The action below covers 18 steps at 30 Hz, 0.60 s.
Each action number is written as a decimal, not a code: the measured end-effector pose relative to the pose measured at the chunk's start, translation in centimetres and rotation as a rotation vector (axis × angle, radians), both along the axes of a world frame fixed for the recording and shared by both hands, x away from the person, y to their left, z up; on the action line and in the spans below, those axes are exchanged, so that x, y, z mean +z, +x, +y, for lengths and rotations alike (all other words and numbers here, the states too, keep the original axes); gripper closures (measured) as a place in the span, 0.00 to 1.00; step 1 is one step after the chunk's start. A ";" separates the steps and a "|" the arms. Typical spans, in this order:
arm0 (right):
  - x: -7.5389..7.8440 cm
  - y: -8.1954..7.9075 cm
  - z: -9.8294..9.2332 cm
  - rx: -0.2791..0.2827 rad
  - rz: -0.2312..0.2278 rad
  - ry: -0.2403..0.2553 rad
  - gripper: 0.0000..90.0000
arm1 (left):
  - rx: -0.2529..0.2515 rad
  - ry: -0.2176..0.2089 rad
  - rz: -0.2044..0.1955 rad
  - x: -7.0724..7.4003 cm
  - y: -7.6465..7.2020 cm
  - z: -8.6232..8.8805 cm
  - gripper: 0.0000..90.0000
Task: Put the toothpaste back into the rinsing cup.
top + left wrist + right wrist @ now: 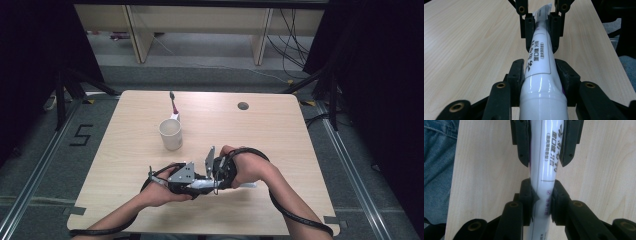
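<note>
Toothpaste tube [245,185] is what we find in hand in the high view: it lies level just above the near part of the table [280,130], white, mostly hidden by the two hands, with a short end poking out past the right hand [250,170]. We see the left hand [160,192] and the right hand close together, the left claw [200,184] and the right claw [220,177] pointing at each other. Farther back on the table stands a white cup [171,133], well apart from the hands, and beyond it lies a toothbrush [174,106]. A round hole [243,106] sits in the table top toward its far right.

In the left gripper view we look along the tube [541,82], which runs away from us between the left claw's [541,75] two black jaws. Their pads lie against the tube's wide shoulder on both sides, so we read this claw as clamped on it. Farther off the other claw [541,27] pinches the tube's flat end.

In the right gripper view the right claw [543,200] is clenched on the tube [546,162], its pads pressing the flattened sides near the crimped end. Ahead, the left claw [546,147] brackets the printed part. At the left edge, beyond the table's edge, we see blue denim [439,165].
</note>
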State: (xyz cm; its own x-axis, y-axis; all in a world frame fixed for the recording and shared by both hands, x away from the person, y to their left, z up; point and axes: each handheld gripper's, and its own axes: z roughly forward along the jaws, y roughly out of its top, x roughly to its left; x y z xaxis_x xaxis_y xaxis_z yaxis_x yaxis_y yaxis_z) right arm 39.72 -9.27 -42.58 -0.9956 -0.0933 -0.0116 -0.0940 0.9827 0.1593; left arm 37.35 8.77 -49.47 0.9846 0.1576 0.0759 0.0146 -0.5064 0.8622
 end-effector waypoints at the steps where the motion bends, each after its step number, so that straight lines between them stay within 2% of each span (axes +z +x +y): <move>1: 0.0 0.1 0.1 0.018 -0.014 0.003 0.83 | 0.003 -0.009 0.008 0.0 -0.1 -0.1 0.68; 4: 0.1 0.0 0.1 0.002 0.000 -0.007 0.83 | 0.009 -0.007 0.012 0.0 -0.1 -0.1 0.68; 5: 0.1 -0.1 0.1 -0.020 0.002 -0.014 0.83 | 0.009 -0.006 0.011 0.0 -0.1 -0.1 0.68; 9: 0.2 -0.1 0.2 -0.009 -0.004 -0.011 0.83 | 0.014 -0.009 0.012 0.0 -0.1 0.0 0.68; 11: 0.3 0.0 0.3 0.015 -0.018 -0.009 0.83 | 0.015 -0.005 0.012 0.0 -0.1 0.0 0.68; 15: 0.3 -0.1 0.4 0.000 -0.009 -0.021 0.83 | 0.013 0.003 -0.014 0.1 -0.3 -0.1 0.69; 18: 0.4 -0.1 0.4 -0.014 -0.004 -0.021 0.83 | 0.024 0.002 -0.013 0.3 -0.4 -0.1 0.70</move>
